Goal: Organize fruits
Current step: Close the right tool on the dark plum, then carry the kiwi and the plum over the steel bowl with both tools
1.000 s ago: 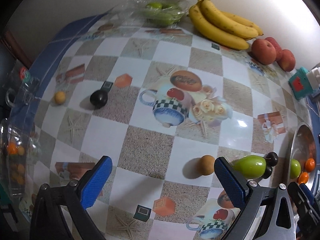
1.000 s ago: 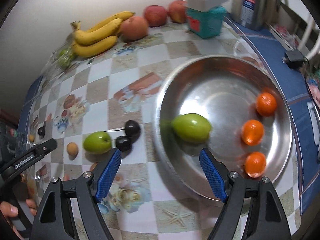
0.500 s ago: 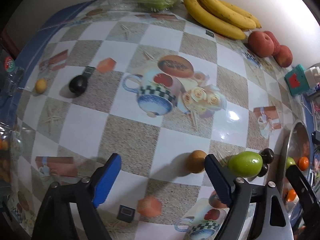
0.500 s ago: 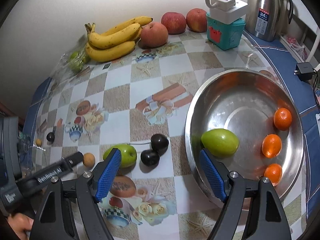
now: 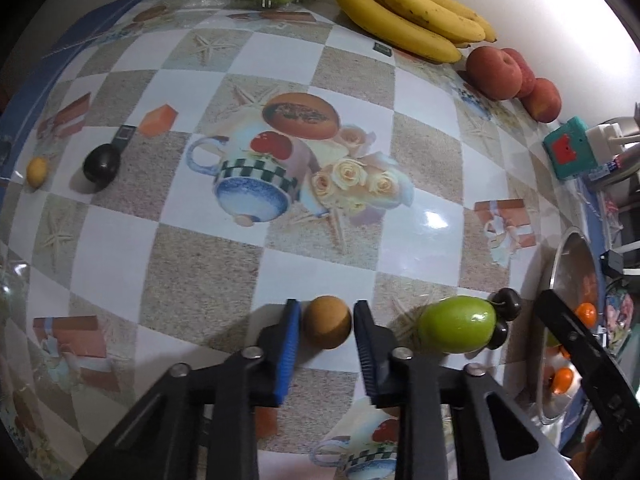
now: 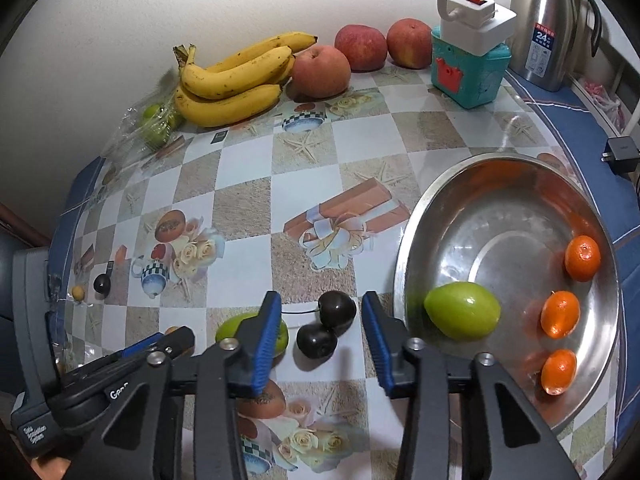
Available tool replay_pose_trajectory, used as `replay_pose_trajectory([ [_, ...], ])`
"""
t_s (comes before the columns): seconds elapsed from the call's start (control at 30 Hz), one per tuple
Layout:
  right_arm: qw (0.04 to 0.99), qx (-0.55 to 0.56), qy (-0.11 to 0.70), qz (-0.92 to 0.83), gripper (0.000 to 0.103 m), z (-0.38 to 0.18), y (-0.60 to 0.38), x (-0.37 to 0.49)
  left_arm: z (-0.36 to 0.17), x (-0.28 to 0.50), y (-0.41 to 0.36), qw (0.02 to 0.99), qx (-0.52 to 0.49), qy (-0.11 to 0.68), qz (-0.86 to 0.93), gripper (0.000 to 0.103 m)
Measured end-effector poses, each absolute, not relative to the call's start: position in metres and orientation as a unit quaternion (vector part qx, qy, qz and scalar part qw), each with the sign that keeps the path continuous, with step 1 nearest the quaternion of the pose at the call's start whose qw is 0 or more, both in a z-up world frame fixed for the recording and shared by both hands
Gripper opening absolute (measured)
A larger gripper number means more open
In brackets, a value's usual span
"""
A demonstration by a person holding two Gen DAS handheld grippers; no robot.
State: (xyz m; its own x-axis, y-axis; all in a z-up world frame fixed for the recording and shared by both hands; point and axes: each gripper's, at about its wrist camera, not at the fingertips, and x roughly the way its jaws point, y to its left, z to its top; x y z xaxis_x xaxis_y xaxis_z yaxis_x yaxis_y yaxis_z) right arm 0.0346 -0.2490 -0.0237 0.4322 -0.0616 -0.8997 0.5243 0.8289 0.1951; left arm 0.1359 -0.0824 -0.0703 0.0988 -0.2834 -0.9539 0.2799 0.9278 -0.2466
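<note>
While your left tongs (image 5: 326, 322) grip the brown fruit (image 5: 327, 321) on the bench (image 5: 200, 272), your right tongs (image 6: 320, 322) are closing. Two dark cherries (image 6: 326, 330) sit between their pads, untouched.

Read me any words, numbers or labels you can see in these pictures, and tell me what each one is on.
"24", with smaller print around it too small to read: label on the steel thermos.
"Gen", cut off by a finger: white lettering on the left gripper.
Small white print lower on that gripper's body: too blurred to read.
Embossed characters on the right gripper: unreadable.
Red crab picture, no words: teal box.
</note>
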Motion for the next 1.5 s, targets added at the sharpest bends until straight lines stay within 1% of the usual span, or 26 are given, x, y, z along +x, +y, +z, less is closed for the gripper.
replay_pose_trajectory([
  [0.1,0.811,0.226,0.508,-0.182,0.034,-0.029,-0.250,0.039,-0.071,0.137,-0.085,0.742,-0.002,0.643,-0.191,0.027],
  [0.53,0.795,0.207,0.535,-0.198,0.034,-0.050,-0.250,0.048,-0.060,0.147,-0.080,0.752,-0.018,0.632,-0.189,0.026],
  [0.63,0.792,0.204,0.539,-0.203,0.029,-0.053,-0.250,0.049,-0.057,0.145,-0.077,0.753,-0.019,0.630,-0.189,0.026],
  [0.97,0.787,0.213,0.543,-0.202,0.028,-0.058,-0.250,0.048,-0.054,0.144,-0.076,0.756,-0.020,0.627,-0.188,0.026],
  [1.03,0.786,0.219,0.542,-0.199,0.025,-0.060,-0.251,0.048,-0.053,0.144,-0.075,0.757,-0.021,0.626,-0.187,0.026],
  [1.3,0.786,0.233,0.537,-0.198,0.023,-0.056,-0.253,0.046,-0.050,0.144,-0.074,0.761,-0.023,0.621,-0.187,0.026],
  [1.5,0.794,0.242,0.522,-0.199,0.023,-0.041,-0.257,0.041,-0.045,0.144,-0.072,0.765,-0.023,0.616,-0.187,0.026],
])
